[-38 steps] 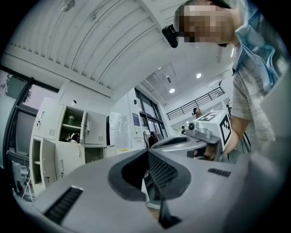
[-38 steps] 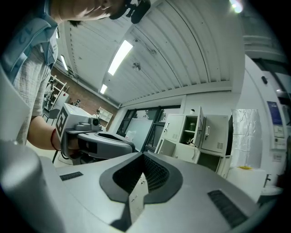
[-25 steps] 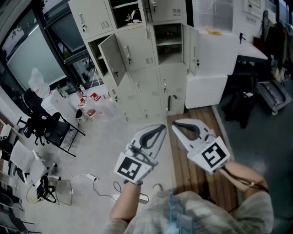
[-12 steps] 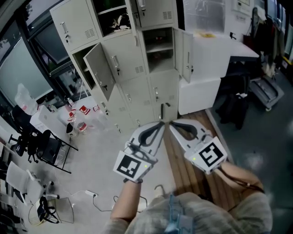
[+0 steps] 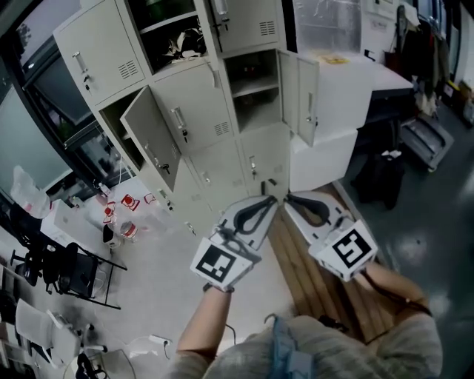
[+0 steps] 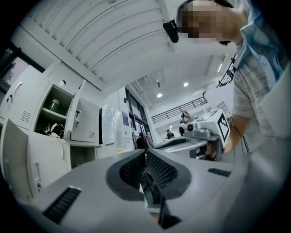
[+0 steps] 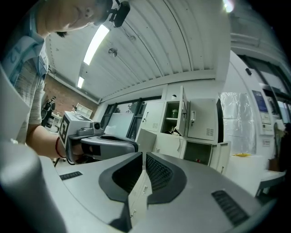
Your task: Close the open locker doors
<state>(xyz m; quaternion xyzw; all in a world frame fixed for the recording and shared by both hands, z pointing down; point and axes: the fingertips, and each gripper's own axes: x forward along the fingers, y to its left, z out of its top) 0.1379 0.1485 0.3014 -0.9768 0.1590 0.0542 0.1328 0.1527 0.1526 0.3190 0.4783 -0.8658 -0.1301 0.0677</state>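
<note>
A bank of cream lockers [image 5: 222,141] stands ahead. Three doors hang open: a middle-row door [image 5: 150,146] swung out to the left, a middle-row door [image 5: 306,95] swung out to the right, and a top-row door [image 5: 221,16] seen edge-on beside a cluttered compartment [image 5: 180,42]. My left gripper [image 5: 269,200] and right gripper [image 5: 289,198] are held side by side below the lockers, well short of them. Both are shut with nothing in them. The lockers also show in the left gripper view [image 6: 41,136] and right gripper view [image 7: 191,120].
A white cabinet and counter [image 5: 348,89] adjoin the lockers on the right, with a black bag [image 5: 381,178] on the floor beside them. Wooden planks [image 5: 315,266] lie underfoot. Black chairs [image 5: 63,270] and red-and-white items [image 5: 126,203] are at the left.
The lockers have come closer and lower in the head view. Both grippers stay shut and side by side, nearly unmoved in the view.
</note>
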